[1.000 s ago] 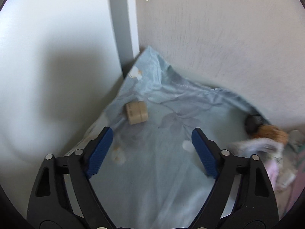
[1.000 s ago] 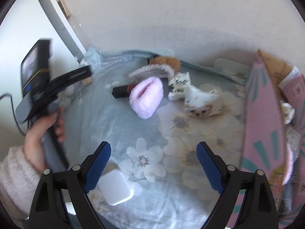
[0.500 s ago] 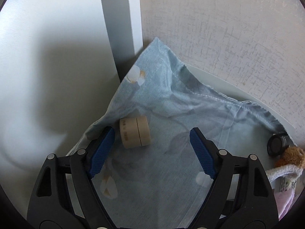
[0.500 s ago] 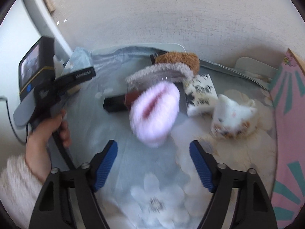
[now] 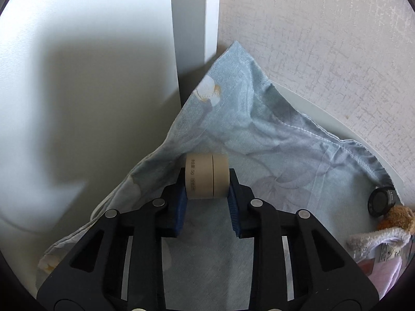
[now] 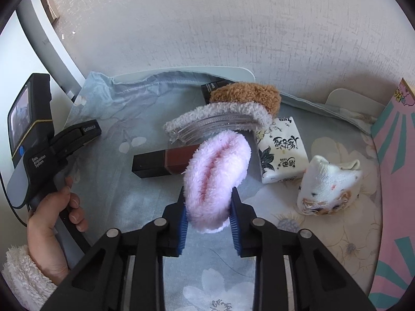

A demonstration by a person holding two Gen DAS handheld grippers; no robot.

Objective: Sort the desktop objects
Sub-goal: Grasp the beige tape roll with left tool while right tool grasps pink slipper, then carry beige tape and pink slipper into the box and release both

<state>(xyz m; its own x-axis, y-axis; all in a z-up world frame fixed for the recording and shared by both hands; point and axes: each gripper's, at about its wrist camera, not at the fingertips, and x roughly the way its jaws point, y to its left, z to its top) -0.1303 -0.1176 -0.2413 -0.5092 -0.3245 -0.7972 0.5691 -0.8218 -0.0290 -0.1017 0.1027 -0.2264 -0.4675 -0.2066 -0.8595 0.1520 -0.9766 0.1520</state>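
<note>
Left wrist view: left claw (image 5: 207, 194) has just been closing and is now clamped on a small tan cylindrical jar (image 5: 207, 176), pads on its flat ends, jar lying on the blue floral cloth (image 5: 272, 155) near the wall corner. Looks rigid, light, smooth; probably could roll or slip if the grip loosens. Right wrist view: right claw (image 6: 207, 207) likewise just closed, now squeezing the near end of a pink fluffy pad (image 6: 216, 178) beside a dark lipstick box (image 6: 163, 163) and tissue pack (image 6: 281, 153). Soft, light, compressible; grip mid-body, firmly.
</note>
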